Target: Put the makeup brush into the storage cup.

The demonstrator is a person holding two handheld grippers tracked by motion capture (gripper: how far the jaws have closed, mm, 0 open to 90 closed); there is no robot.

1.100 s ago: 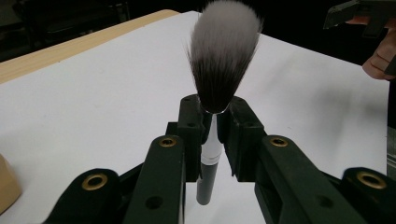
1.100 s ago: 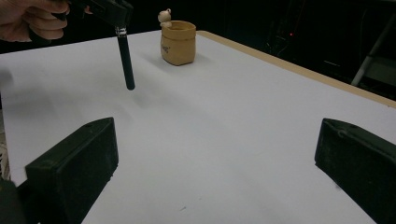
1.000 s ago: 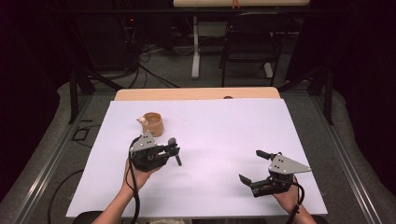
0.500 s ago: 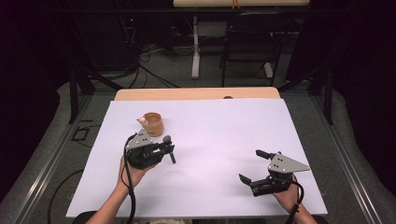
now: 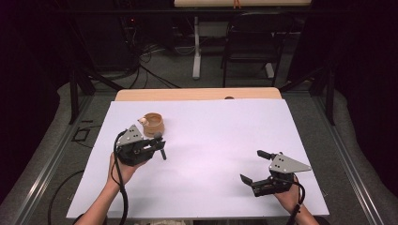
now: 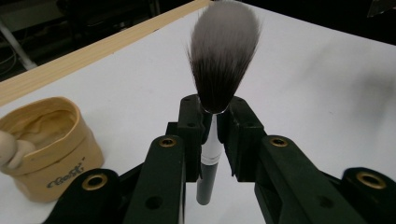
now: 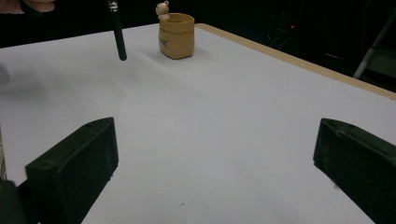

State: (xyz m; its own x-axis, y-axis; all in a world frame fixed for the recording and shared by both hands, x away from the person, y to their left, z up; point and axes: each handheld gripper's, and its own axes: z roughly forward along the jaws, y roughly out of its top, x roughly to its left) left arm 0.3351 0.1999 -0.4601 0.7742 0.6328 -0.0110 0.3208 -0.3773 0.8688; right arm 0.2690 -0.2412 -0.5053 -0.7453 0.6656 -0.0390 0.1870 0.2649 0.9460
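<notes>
Pinching a makeup brush (image 6: 223,60) upright, left gripper (image 6: 215,122) beside tan cup (image 6: 46,140), right gripper (image 5: 257,166) spread wide.

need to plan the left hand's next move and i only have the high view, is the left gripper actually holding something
Observer: Yes. The left gripper view shows the left gripper shut on a makeup brush, clamped at the white band just under the bristles.
Operator: which way is the brush pointing
Observer: Bristles point away from the gripper, grey at the tips and dark at the base; the dark handle hangs over the table, as the right gripper view shows.
Operator: anything in that tan cup
Observer: The tan cup looks empty inside, with a small pale figure on its rim.
Operator: and the right gripper
Observer: The right gripper has its jaws wide apart, holding nothing.
</notes>
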